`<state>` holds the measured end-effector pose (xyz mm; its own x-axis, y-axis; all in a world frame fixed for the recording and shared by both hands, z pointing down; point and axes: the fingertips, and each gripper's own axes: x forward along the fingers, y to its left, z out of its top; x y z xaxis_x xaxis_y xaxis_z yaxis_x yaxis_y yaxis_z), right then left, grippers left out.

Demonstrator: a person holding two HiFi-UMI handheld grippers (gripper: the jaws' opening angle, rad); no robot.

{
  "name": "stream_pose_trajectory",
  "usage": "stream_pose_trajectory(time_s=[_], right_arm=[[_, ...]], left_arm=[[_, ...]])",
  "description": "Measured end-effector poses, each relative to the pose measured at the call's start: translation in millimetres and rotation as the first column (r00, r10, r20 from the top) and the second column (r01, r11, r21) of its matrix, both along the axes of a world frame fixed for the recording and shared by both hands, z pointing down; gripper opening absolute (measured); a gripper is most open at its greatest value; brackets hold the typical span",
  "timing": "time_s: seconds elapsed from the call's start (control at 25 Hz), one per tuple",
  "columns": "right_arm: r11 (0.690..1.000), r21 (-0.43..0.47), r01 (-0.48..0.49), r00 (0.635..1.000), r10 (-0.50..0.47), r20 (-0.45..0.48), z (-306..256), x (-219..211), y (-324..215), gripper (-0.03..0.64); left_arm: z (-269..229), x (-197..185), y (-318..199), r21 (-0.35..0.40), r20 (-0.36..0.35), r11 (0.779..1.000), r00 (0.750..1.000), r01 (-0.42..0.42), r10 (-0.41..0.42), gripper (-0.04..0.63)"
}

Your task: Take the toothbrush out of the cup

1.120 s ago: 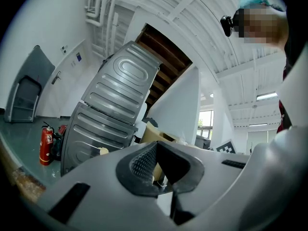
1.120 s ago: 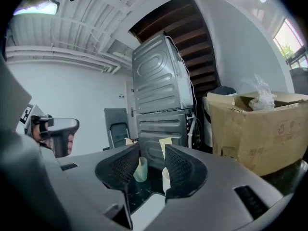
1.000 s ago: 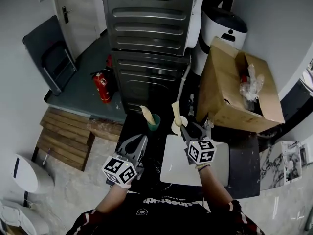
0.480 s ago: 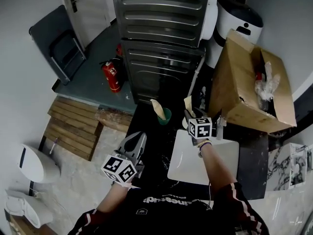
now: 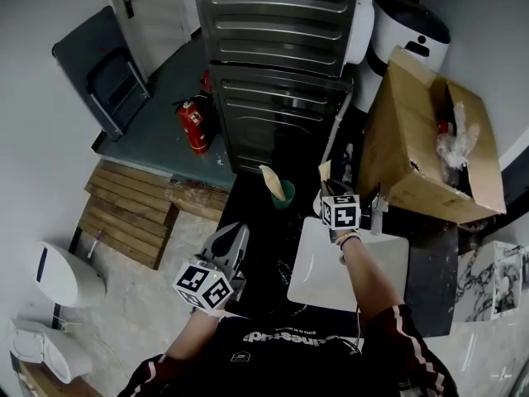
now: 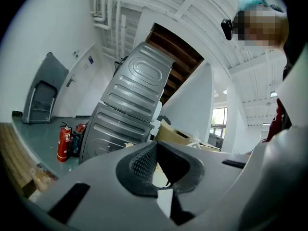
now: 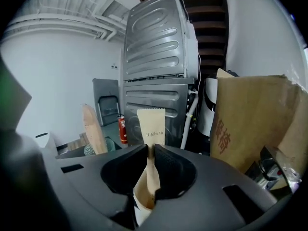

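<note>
Toothbrush, in a brown paper sleeve, stands upright betw. the right tongs. Their pads have just been closing and now pinch the sleeve low down. Its foot looks to be down in the white cup directly under them. So: grip made, lift not yet done; what's left, I'd judge, is a straight pull up, clear of the rim. Left tongs are closed tight on nothing, well to the left & nearer the person, over the dark surface. A 2nd sleeved brush in a green cup sits just left of the right tongs.
</note>
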<state>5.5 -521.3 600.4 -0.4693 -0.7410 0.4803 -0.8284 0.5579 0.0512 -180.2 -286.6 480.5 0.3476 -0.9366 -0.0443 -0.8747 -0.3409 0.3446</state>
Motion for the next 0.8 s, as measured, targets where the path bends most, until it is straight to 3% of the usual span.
stream_pose_trajectory(time_s=[0.32, 0.56, 0.8], right_arm=[[0.997, 0.073, -0.027, 1.000, 0.026, 0.015, -27, 18, 7, 0.051], [0.982, 0.185, -0.046, 0.991, 0.023, 0.128, -93, 29, 18, 0.044], [0.952, 0.305, -0.037, 0.972, -0.036, 0.232, -172, 41, 68, 0.041]], left_arm=[[-7, 12, 1, 0.022, 0.000, 0.999, 0.999, -0.032, 0.032, 0.014], [-11, 29, -2, 0.037, -0.005, 0.997, 0.997, -0.072, 0.073, 0.015], [-14, 55, -6, 0.047, -0.004, 0.990, 0.991, -0.136, 0.137, 0.015]])
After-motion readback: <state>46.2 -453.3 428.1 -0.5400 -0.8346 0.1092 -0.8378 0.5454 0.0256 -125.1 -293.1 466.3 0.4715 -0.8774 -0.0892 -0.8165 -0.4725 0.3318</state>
